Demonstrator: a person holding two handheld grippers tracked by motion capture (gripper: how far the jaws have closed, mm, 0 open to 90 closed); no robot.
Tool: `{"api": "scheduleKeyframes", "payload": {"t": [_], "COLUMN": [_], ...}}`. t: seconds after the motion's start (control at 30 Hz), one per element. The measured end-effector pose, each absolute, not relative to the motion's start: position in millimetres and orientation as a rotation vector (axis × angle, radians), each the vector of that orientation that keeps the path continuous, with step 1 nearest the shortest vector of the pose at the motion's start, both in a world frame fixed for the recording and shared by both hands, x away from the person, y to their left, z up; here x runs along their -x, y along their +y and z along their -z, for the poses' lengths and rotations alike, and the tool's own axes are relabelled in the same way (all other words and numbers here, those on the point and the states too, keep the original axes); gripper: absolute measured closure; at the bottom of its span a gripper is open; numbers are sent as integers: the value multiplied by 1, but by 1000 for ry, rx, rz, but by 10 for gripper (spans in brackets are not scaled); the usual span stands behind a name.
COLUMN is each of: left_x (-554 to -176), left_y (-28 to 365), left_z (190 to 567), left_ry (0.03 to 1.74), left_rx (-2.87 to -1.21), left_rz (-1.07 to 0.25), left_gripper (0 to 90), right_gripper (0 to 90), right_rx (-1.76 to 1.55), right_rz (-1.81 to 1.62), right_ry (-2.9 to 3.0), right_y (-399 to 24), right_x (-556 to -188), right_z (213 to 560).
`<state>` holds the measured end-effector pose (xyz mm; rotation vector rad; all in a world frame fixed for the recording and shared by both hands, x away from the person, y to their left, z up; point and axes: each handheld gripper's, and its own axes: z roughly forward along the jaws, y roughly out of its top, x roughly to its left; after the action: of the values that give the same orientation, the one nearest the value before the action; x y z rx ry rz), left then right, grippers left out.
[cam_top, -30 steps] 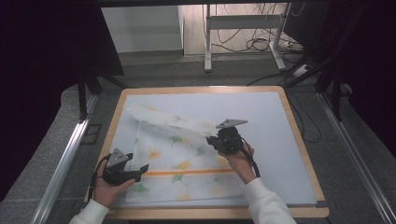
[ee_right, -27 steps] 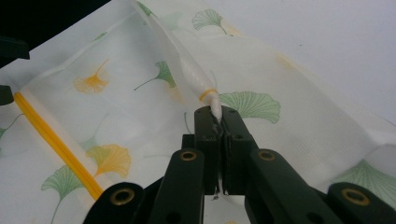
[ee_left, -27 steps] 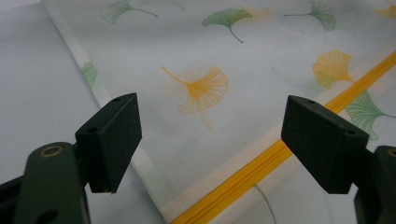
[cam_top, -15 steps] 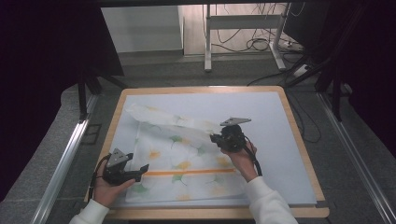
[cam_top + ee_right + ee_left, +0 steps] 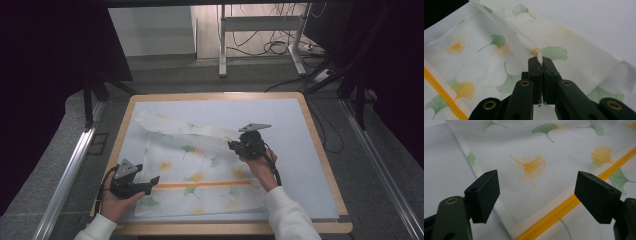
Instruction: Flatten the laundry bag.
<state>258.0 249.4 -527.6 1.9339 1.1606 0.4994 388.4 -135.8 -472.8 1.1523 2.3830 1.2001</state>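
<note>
Right gripper view: right gripper (image 5: 541, 65) pinches cloth bag (image 5: 499, 50) edge; left gripper (image 5: 536, 195) gapes wide over yellow zipper (image 5: 564, 206). Fold slowly, keep edges aligned.

A mesh bag (image 5: 195, 170) is spread flat on a mat (image 5: 300, 150), and the mat is laid on a table (image 5: 215, 96) — the bag on the left and near part of the mat, with bare mat to its right and beyond it. A zipper (image 5: 202, 184) is run across the bag from left to right, close to its near edge. The bag's far edge is folded back over the rest. The left gripper (image 5: 150, 182) is placed at the bag's near left corner, over the zipper's left end; the right gripper (image 5: 234, 146) is set well apart — at the folded far edge, toward the bag's right side, with a pinch of fabric between its jaws.
</note>
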Motion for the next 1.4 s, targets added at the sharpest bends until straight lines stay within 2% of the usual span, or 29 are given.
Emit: {"api": "scheduleKeyframes", "payload": {"t": [0.57, 1.17, 1.4], "left_x": [-258, -259, -260], "left_y": [249, 248, 250], "left_z": [527, 523, 524], "left_ry": [1159, 1134, 1122], "left_rx": [-1934, -1923, -1923], "left_rz": [-498, -480, -460], "left_gripper": [199, 198, 198], "right_gripper": [861, 862, 862], "right_rx": [-1230, -1223, -1266], "right_rz": [-1250, -1249, -1227], "right_ry": [2313, 2322, 2308], "right_y": [-157, -150, -147], "right_x": [-418, -415, -430], "right_z": [468, 467, 465]}}
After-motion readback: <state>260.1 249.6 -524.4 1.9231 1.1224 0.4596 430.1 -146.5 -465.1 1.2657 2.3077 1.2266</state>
